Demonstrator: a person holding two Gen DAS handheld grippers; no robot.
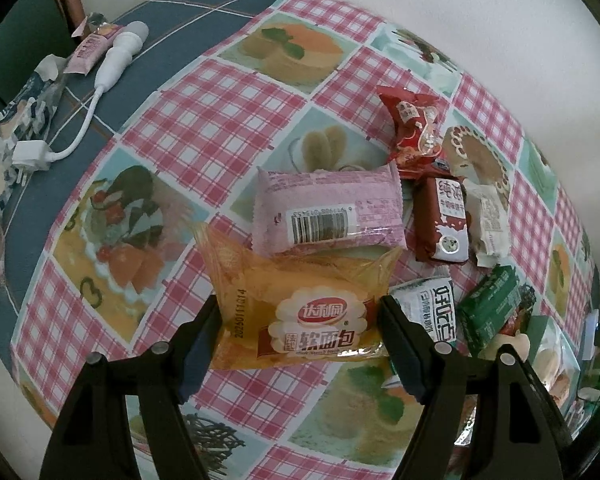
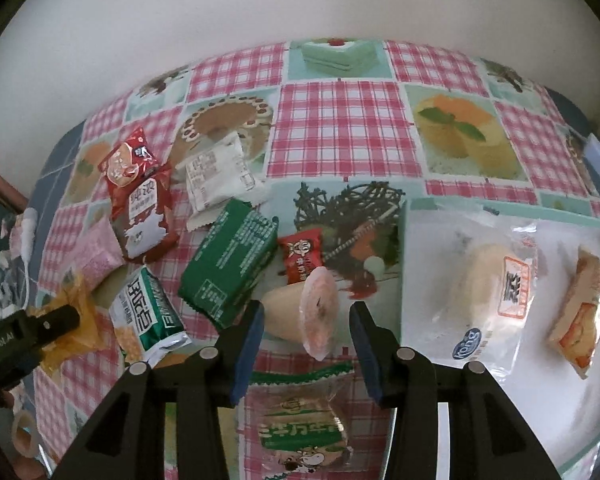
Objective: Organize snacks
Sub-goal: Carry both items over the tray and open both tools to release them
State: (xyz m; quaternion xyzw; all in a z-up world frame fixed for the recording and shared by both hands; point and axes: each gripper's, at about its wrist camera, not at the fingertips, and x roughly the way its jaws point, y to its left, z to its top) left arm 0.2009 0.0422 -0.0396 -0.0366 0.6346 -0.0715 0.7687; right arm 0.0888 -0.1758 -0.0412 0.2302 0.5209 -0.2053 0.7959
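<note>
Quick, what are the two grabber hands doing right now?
Left gripper: shut on the orange bread packet.
Right gripper: open around the jelly cup, not squeezing it.

Both wrist cameras looked steeply down, close above the checked tablecloth [image 1: 204,128]. Both views covered the central snack pile, including the green packet [image 1: 490,306] [image 2: 228,264].

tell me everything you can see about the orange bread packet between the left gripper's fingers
The orange bread packet is a translucent amber plastic pillow pack with a white and red scalloped logo, Chinese lettering and a printed date along one side. It lies flat on the checked tablecloth, its crimped top edge fanned out and overlapping the pink packet. The left gripper has a finger at each side edge.
</note>
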